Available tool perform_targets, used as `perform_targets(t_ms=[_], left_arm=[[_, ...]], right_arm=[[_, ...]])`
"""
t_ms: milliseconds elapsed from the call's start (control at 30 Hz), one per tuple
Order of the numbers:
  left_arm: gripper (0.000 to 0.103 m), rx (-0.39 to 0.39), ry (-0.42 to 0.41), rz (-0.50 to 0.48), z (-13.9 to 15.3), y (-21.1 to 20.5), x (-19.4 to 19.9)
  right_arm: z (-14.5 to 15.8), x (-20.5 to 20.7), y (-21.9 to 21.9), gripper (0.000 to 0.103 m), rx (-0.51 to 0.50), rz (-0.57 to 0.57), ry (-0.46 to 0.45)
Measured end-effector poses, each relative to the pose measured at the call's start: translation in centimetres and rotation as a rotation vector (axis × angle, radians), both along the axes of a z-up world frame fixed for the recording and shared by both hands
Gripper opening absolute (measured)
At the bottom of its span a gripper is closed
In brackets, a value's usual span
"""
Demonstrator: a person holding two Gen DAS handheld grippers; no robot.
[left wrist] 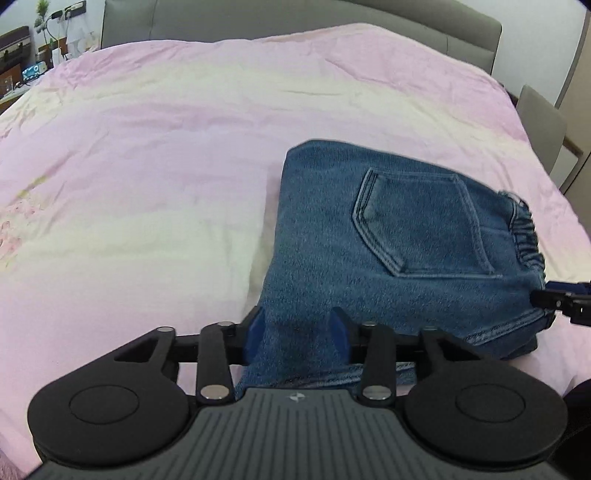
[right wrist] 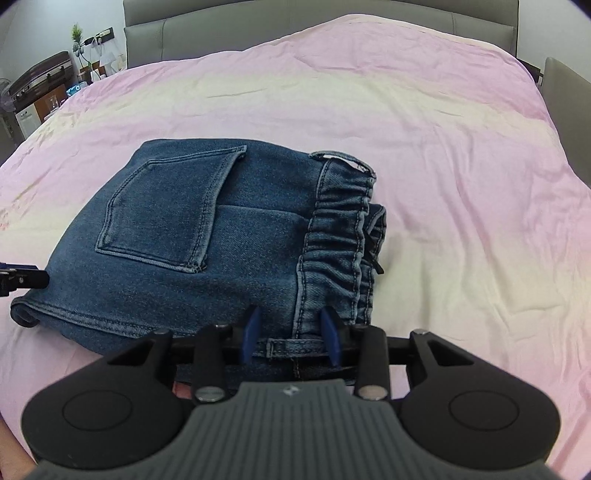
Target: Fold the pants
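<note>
The blue denim pants lie folded into a compact stack on the pink bed cover, back pocket up, elastic waistband to the right. My left gripper is closed on the near left edge of the stack, denim between its blue pads. In the right wrist view the pants fill the middle, and my right gripper is closed on the near edge at the waistband. Each gripper's tip shows at the edge of the other's view: the right one, the left one.
The bed cover spreads wide around the pants. A grey headboard runs along the far side. A nightstand with a plant and clutter stands at the far left. A grey chair stands at the right.
</note>
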State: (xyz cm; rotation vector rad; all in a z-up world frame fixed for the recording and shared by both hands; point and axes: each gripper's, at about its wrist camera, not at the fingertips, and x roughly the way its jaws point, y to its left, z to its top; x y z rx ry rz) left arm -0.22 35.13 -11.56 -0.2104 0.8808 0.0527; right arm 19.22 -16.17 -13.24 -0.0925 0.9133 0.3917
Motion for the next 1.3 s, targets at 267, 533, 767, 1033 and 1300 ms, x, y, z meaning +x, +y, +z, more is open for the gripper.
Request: perform_targets(t_ms=[267, 533, 767, 1033, 1300], left_arm=[[0.081, -0.232, -0.011, 0.010, 1.8, -0.3, 4.5], [0.085, -0.450, 0.084, 0.049, -1.7, 0.9, 8.9], [0.087, -0.504, 0.163, 0.056, -4.7, 0.8, 11.4], [0.088, -0.557, 0.194, 0.039, -6.6, 0.9, 12.4], [0.068, -0.560, 0.185, 0.040, -6.5, 0.2, 12.2]], right_arm=[[3.5, 3.2, -3.5, 0.083, 0.141, -0.081, 0.099], [-0.6, 8.7, -6.8, 0.084, 0.332, -0.162, 0.331], [-4.6, 12.4, -5.4, 0.083, 0.372, -0.131, 0.487], [-7.2, 14.6, -4.3, 0.085, 0.413, -0.084, 0.554], [-7.3, 14.3, -3.7, 0.077, 0.399, -0.093, 0.541]])
